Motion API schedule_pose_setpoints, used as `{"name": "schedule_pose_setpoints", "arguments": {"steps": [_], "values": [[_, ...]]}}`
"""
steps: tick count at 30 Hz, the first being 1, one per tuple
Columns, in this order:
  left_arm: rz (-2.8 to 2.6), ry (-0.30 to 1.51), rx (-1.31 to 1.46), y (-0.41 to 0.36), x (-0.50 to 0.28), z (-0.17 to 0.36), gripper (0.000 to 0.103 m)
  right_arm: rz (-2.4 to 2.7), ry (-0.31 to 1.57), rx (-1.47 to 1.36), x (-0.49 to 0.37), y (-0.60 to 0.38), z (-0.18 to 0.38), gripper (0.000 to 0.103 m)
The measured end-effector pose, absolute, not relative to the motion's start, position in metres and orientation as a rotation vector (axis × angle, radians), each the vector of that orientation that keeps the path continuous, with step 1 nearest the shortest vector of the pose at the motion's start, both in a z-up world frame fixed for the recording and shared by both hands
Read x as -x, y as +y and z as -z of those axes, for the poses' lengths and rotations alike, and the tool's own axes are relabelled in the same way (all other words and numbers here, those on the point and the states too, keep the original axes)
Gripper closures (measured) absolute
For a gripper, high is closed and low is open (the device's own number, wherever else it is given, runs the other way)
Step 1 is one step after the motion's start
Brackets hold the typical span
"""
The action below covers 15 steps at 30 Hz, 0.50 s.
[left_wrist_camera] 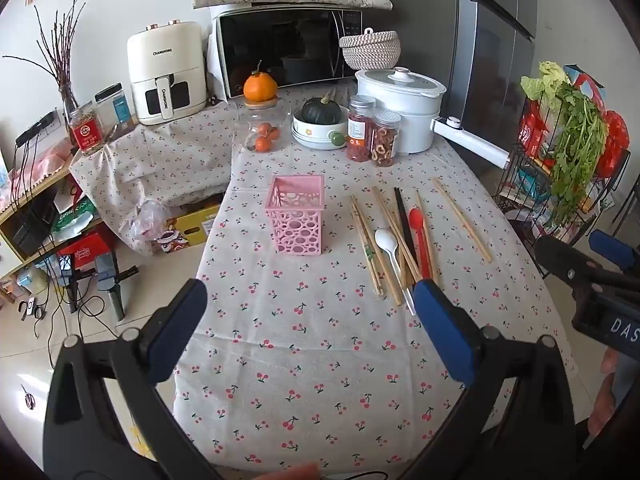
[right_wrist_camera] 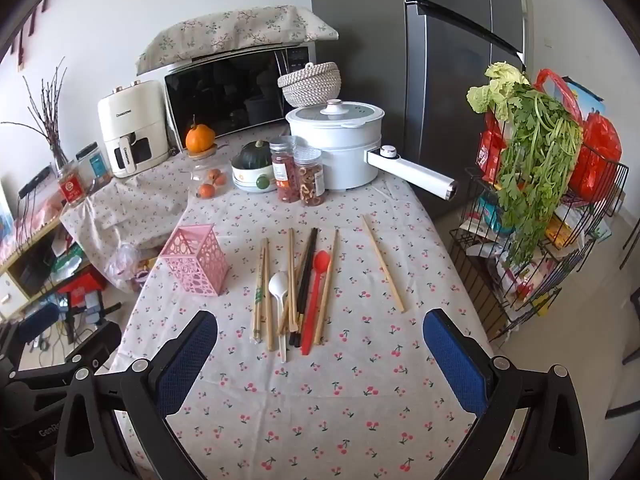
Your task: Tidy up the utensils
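Nothing has gone into the holder yet, as far as I can judge; the whole sorting job is still ahead.

From the left wrist view, the pink holder (left_wrist_camera: 296,216) stands upright just left of the frame's centre on the cherry-print tablecloth (left_wrist_camera: 304,340), and through its cut-out walls it looks empty. To its right, mid-frame, lies the loose pile: wooden chopsticks (left_wrist_camera: 362,236) fanned out, a white spoon (left_wrist_camera: 387,240), a pair of black chopsticks (left_wrist_camera: 405,224) and a red spoon (left_wrist_camera: 418,224) crossing one another. Further right, a single pair of wooden chopsticks (left_wrist_camera: 462,220) lies apart from the rest. The left gripper (left_wrist_camera: 306,300) hangs at the bottom of the frame with its blue pads spread wide and nothing between them; the holder sits beyond it toward the upper middle, and the pile's near ends come close to its right-hand pad.

From the right wrist view, the pink holder sits at the left of centre, the pile in the middle, the stray pair to the right of it. The right gripper (right_wrist_camera: 320,332) is likewise spread fully, empty, low in the frame. The near ends of the pile lie between and just beyond its two pads, so it looks well placed to pick first. The holder is off to its upper left.
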<state>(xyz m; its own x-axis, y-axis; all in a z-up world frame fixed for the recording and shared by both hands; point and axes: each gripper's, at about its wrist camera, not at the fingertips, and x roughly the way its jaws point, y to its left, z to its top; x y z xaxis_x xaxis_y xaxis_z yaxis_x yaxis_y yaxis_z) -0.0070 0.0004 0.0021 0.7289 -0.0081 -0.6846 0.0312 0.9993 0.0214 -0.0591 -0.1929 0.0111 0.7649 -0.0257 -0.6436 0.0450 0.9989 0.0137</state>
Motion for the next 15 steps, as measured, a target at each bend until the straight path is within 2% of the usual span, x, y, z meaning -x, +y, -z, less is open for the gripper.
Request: {"name": "schedule_pose_setpoints", "arguments": {"steps": [15], "values": [[0.017,0.751,-0.031,-0.0001,0.0084,-0.0012,0.001,0.039,0.704,-0.024,0.058,-0.1916,-0.01,0.0]]}}
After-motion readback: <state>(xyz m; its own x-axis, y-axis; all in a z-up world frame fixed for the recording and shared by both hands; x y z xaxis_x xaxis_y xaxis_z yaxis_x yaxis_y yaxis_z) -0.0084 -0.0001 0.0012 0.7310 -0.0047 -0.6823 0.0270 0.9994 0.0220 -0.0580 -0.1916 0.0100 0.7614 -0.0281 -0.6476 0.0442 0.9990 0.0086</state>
